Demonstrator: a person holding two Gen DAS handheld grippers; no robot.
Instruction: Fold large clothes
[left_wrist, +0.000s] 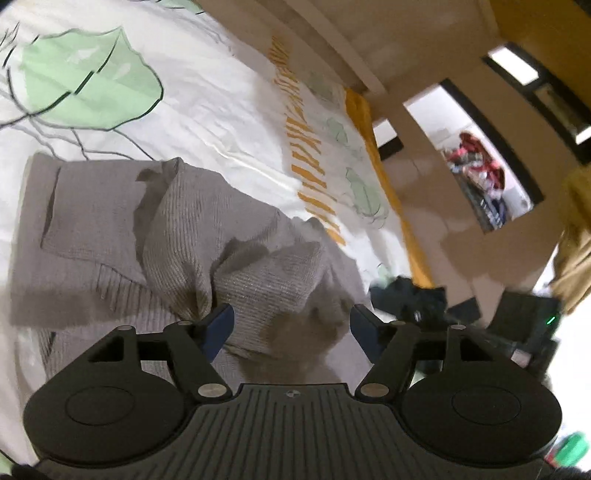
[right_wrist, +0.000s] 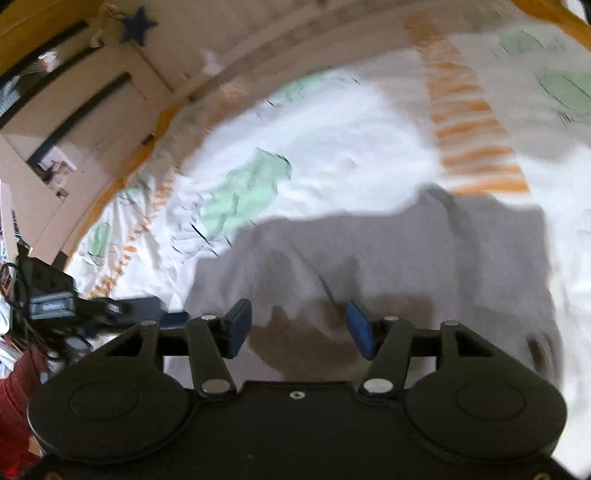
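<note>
I see the sweater (left_wrist: 122, 236) half folded on the bed (left_wrist: 207, 92), one side bunched; both grippers (left_wrist: 291, 328) (right_wrist: 298, 328) gape empty above it.

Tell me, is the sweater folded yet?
Partly. Done: one side of the grey sweater lies flat and folded on the bedsheet. In hand: nothing; the left tongs and right tongs are open above it. Left: the bunched middle still needs smoothing and folding.

sweater (left_wrist: 177, 236) lies bunched on the bedsheet (left_wrist: 207, 96), both grippers over it, wall (left_wrist: 424, 184) behind the bed
</note>
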